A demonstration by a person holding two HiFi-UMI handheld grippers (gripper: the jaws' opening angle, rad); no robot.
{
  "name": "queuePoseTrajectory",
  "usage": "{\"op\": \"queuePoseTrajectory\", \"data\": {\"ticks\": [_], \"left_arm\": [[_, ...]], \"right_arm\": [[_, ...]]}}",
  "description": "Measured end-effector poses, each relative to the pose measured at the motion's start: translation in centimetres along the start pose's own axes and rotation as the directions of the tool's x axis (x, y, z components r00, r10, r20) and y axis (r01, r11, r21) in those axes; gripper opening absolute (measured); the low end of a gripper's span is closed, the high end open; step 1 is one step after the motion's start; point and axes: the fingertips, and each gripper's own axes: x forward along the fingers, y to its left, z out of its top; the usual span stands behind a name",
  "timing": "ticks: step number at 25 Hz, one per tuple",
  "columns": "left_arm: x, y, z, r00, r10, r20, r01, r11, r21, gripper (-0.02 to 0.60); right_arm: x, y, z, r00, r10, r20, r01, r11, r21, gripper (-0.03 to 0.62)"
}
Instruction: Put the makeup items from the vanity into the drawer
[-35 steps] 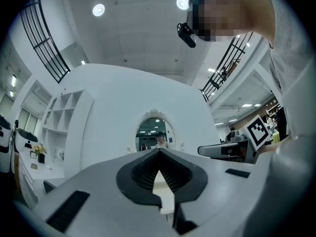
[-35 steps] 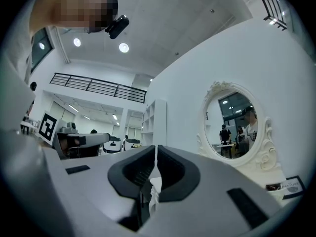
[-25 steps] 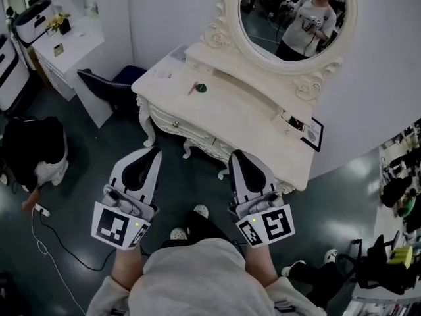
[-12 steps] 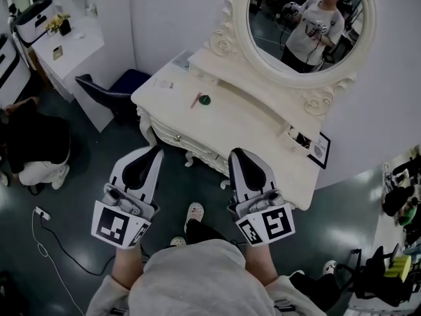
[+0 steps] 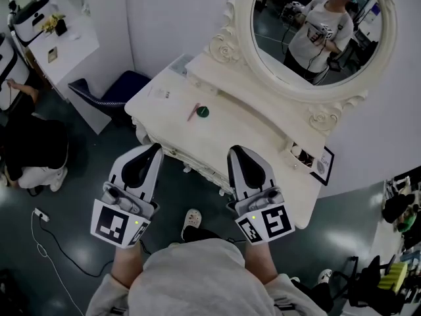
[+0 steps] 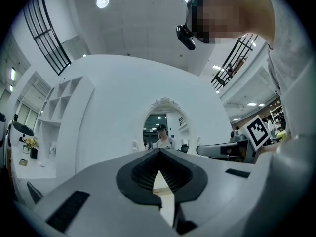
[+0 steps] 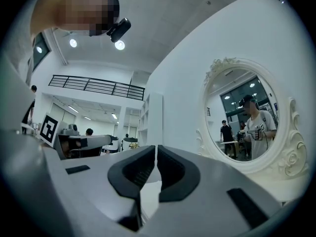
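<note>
Both grippers, left [image 5: 155,149] and right [image 5: 234,151], hang just short of the ornate cream vanity bench [image 5: 263,137], each with its jaws pressed together on nothing. Well beyond them a small round green item [image 5: 203,112] and a thin reddish stick [image 5: 193,112] lie side by side on the benchtop, too small to identify; the grippers hide most of the bench's carved front

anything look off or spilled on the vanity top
Nothing stands out. On the vanity, a small green round item and a thin red stick lie close together, with nothing spilled or broken around them. The left gripper and right gripper are both shut with nothing between their jaws.
</note>
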Motion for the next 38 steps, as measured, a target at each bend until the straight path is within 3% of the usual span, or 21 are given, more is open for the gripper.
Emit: {"op": "queuePoseTrajectory", "data": {"ticks": [20, 38], "left_arm": [[8.6, 1.1, -2.1, 0.999, 0.039, -0.025, -0.038, 0.998, 0.041, 0.014], [14.7, 7.0, -3.9, 0.998, -0.046, -0.035, 0.046, 0.999, 0.012, 0.012]], "right_arm": [[5.6, -7.4, -1.6, 0.997, 0.075, -0.005, -0.075, 0.997, 0.024, 0.028], [12.4, -10.1, -3.5, 0.999, -0.008, -0.036, 0.009, 0.999, 0.046, 0.028]]}}
